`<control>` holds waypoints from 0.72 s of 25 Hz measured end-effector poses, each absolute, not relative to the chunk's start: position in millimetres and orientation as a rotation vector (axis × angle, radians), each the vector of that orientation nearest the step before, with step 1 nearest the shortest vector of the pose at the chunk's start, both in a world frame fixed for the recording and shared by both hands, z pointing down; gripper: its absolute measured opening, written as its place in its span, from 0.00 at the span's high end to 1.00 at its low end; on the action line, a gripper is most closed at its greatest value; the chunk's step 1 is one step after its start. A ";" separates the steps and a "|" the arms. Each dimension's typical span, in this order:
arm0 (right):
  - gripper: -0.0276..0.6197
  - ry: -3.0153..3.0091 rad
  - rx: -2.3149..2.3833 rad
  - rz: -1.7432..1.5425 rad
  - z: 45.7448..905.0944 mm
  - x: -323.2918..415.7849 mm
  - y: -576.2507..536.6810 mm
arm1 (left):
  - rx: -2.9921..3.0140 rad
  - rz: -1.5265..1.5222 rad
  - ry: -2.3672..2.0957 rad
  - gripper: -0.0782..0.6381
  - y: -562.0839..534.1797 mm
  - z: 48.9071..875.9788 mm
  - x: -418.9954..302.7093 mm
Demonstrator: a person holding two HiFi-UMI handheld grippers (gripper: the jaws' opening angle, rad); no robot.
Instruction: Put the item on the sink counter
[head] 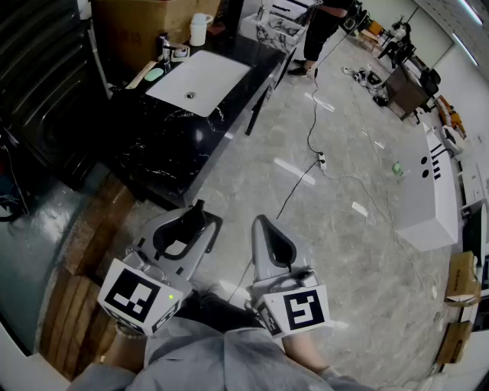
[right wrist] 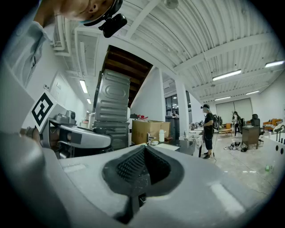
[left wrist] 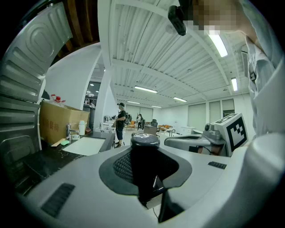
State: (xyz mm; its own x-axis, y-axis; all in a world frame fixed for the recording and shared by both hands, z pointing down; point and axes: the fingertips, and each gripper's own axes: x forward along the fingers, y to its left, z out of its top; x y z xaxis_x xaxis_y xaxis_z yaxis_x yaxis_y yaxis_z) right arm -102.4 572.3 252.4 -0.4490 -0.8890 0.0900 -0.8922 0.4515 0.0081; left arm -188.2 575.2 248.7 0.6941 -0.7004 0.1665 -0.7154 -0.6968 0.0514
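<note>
Left gripper view: left tongs (head: pixel 192 223) clamped on a dark capped bottle (left wrist: pixel 144 162); right tongs (head: pixel 263 229) closed, empty.
Held side by side over the grey floor (head: pixel 344 260), near the body; bottle well apart from the black desk (head: pixel 164 145) and its white sink (head: pixel 200 80), up at the head view's left.

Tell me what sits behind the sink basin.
A faucet, a white cup and a cardboard box; the box hides whatever lies behind it.
</note>
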 end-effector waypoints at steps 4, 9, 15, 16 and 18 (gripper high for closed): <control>0.96 -2.611 1.598 0.050 252.8 -96.8 568.6 | 2.794 0.208 -1.161 0.76 572.8 250.1 -180.1; 0.96 -2.608 1.608 0.091 258.7 -85.8 568.1 | 2.789 0.225 -1.154 0.76 572.0 253.9 -171.3; 0.96 -2.605 1.656 0.134 261.1 -62.8 569.2 | 2.792 0.231 -1.145 0.76 572.3 254.5 -154.3; 0.96 -2.605 1.660 0.137 261.9 -58.9 570.4 | 2.792 0.228 -1.142 0.76 573.6 254.4 -150.5; 0.96 -2.606 1.662 0.148 263.8 -51.8 572.1 | 2.798 0.220 -1.134 0.76 576.6 253.8 -142.6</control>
